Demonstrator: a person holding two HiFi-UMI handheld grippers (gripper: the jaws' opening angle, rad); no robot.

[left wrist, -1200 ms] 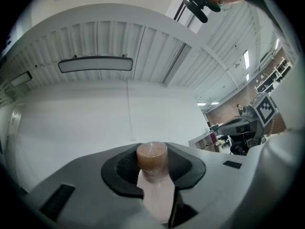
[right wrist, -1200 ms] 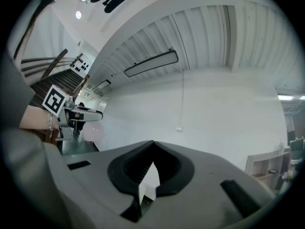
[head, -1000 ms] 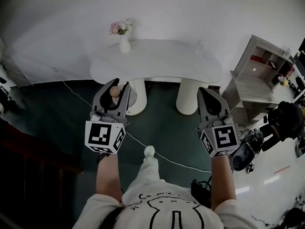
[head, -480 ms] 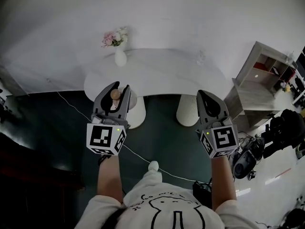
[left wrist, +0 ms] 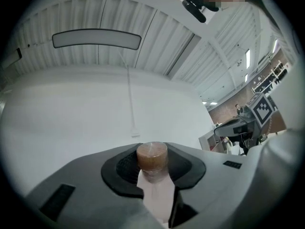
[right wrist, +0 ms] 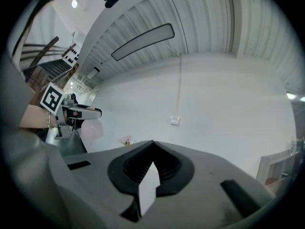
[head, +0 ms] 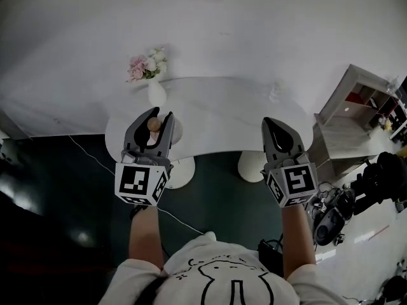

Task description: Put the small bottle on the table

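The small bottle (head: 154,125), clear with a brown cork cap, sits between the jaws of my left gripper (head: 159,115), which is shut on it. In the left gripper view the cork cap (left wrist: 152,155) stands up between the two dark pads. My right gripper (head: 271,122) is shut with nothing in it; its jaws meet in a point (right wrist: 152,146) in the right gripper view. Both grippers hang side by side over the near edge of the white rounded table (head: 222,116).
A white vase of pink flowers (head: 150,74) stands at the table's back left and a small clear glass (head: 275,93) at its back right. A grey shelf unit (head: 356,110) and dark bags (head: 331,216) are on the right. A white cable (head: 95,157) crosses the dark floor.
The table and vase have slid down and closer in the head view as the person steps toward them. Both grippers keep their pose, the left still holding the bottle.
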